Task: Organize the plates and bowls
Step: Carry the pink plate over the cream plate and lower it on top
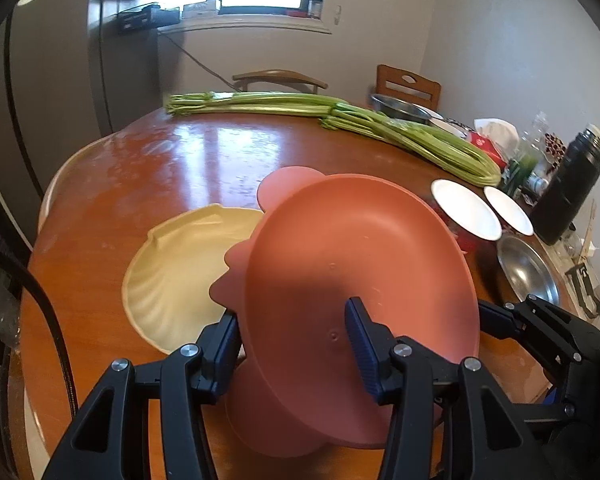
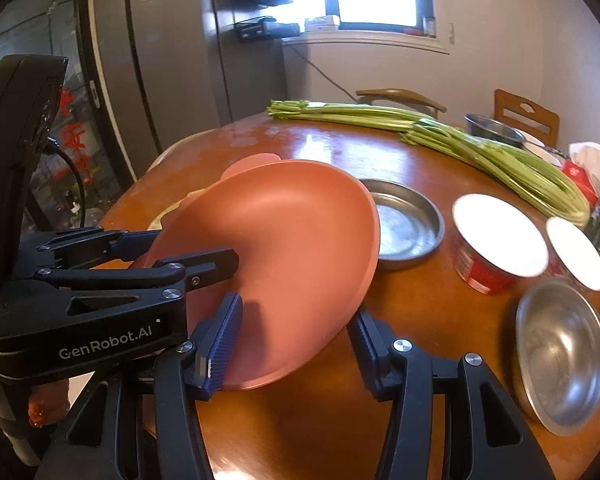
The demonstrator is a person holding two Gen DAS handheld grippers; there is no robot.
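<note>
Pink plate (image 1: 352, 264), up off the table (image 1: 180, 152) and tilted, carried between both tools. Left tool (image 1: 296, 344) clamped on the near rim, one pad inside the dish, one under the edge; right tool (image 2: 296, 344) likewise gripping the opposite rim (its pad (image 2: 220, 340) pressed flat on the inner face). Cream shell plate (image 1: 180, 272) lying just below and to the left of the pink one, partly hidden under it. Left tool nearer that target. Likely next: lower and level onto the shell plate to stack. Steel dish (image 2: 408, 224) and two red-sided bowls (image 2: 496, 240) waiting off to the right.
</note>
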